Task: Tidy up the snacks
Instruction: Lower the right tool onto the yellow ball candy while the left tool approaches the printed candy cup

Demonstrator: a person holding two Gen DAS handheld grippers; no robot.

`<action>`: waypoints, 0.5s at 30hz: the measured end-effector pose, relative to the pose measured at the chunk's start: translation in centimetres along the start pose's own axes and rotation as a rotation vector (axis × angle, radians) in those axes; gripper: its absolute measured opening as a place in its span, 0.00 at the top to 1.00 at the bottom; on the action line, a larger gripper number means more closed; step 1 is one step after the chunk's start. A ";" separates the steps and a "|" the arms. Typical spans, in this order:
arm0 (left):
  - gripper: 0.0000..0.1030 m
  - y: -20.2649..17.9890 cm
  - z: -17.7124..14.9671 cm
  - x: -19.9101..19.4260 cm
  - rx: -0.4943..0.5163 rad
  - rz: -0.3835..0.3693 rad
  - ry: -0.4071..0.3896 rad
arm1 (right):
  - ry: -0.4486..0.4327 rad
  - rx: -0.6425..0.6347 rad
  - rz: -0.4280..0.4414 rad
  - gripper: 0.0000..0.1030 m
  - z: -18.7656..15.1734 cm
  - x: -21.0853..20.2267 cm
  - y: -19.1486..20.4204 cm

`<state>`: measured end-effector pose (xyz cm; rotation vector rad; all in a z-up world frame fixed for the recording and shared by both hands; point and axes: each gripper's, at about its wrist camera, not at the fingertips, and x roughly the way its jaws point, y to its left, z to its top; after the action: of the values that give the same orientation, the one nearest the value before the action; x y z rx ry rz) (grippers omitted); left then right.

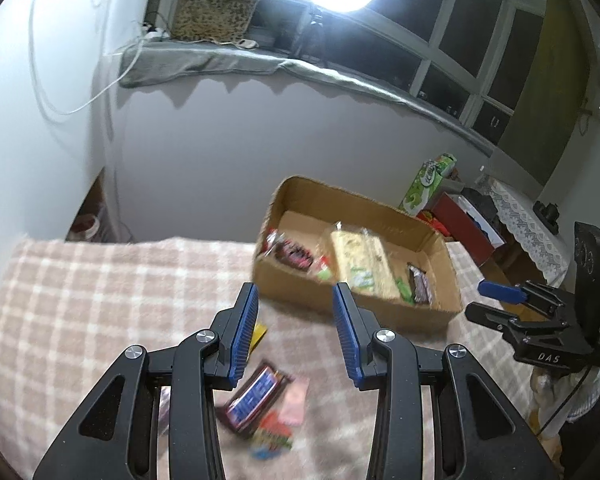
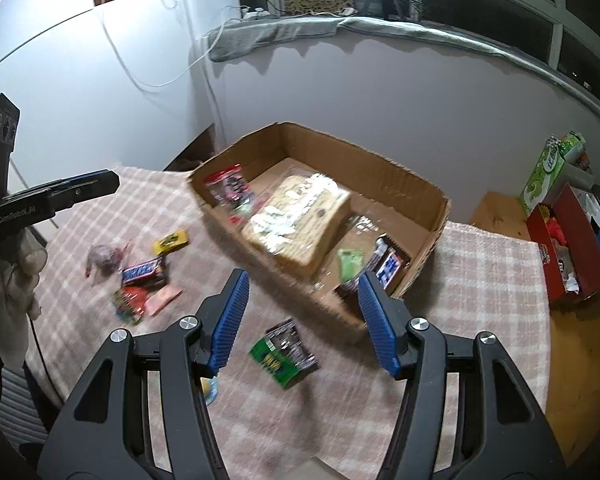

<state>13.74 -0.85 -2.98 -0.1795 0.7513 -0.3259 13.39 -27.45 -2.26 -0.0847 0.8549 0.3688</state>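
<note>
A cardboard box [image 2: 400, 176] [image 1: 292, 280] stands on the checked cloth and holds a large pale packet [image 2: 300, 220], a red packet [image 2: 228, 188] and chocolate bars [image 2: 384, 268]. My left gripper [image 1: 296, 300] is open and empty above a Snickers bar [image 1: 256, 396] and small packets [image 1: 276, 432]. My right gripper [image 2: 304, 288] is open and empty, just in front of the box, above a green and black packet [image 2: 284, 354]. The Snickers bar [image 2: 144, 272], a yellow packet [image 2: 172, 240] and a wrapped sweet [image 2: 102, 260] lie to the left in the right wrist view.
A red box [image 2: 572, 248] with items and a green carton [image 2: 548, 168] stand at the right past the cloth. A wall rises behind the table. The right gripper shows at the right edge of the left wrist view [image 1: 500, 292].
</note>
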 end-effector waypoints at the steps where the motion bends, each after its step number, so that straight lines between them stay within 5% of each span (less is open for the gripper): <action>1: 0.64 0.3 -0.3 -0.3 -0.004 0.002 0.002 | 0.001 -0.004 0.004 0.42 -0.2 -0.2 0.3; 15: 0.64 0.4 -8.4 -0.9 -0.023 0.069 0.054 | 0.062 -0.064 0.033 0.42 -6.1 0.5 5.1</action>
<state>7.37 -0.48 -8.57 -0.1667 0.8135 -0.2572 7.54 -23.83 -6.26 -0.1423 0.9063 0.4263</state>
